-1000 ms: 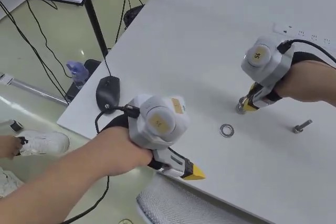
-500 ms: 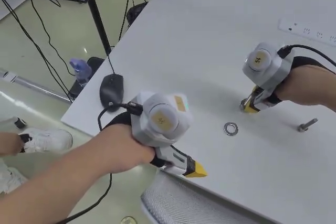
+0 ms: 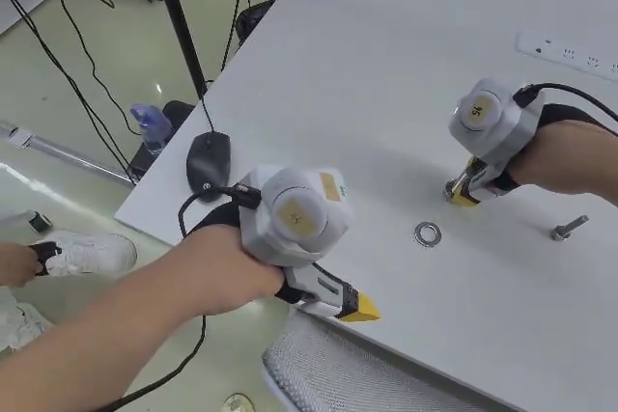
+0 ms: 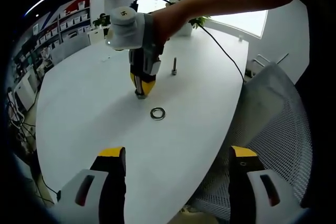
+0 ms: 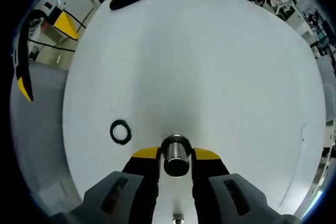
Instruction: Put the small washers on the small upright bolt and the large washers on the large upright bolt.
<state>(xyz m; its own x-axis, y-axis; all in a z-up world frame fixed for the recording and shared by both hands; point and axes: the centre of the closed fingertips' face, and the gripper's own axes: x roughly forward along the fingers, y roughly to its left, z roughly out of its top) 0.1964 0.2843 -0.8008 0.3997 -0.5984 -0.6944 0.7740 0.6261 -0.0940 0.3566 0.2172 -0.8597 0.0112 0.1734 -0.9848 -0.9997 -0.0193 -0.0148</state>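
The large bolt [image 5: 176, 156] stands between the yellow tips of the right gripper [image 5: 176, 167], whose jaws press against it from both sides. In the right gripper view it is seen end-on: a round, dark metal end with a bright silvery rim. In the head view it shows as a short grey stub [image 3: 451, 187] on the white table [image 3: 386, 65], just under the right gripper [image 3: 462, 190].

One washer [image 3: 428, 233] lies flat on the table near the held bolt but apart from it. It is a thin metal ring with a clear hole, and it reads as a dark ring [image 5: 120, 131] in the right gripper view.

The small bolt [image 4: 174, 66], slim and grey, stands upright, well apart from the washer on the far side of the right gripper [image 4: 142, 85] in the left gripper view.

The left gripper [image 4: 177, 153] hangs at the table's near edge with its jaws wide apart and nothing between them, above a grey mesh chair [image 4: 273, 124]. A black mouse [image 3: 208, 163] sits at the table's left edge.
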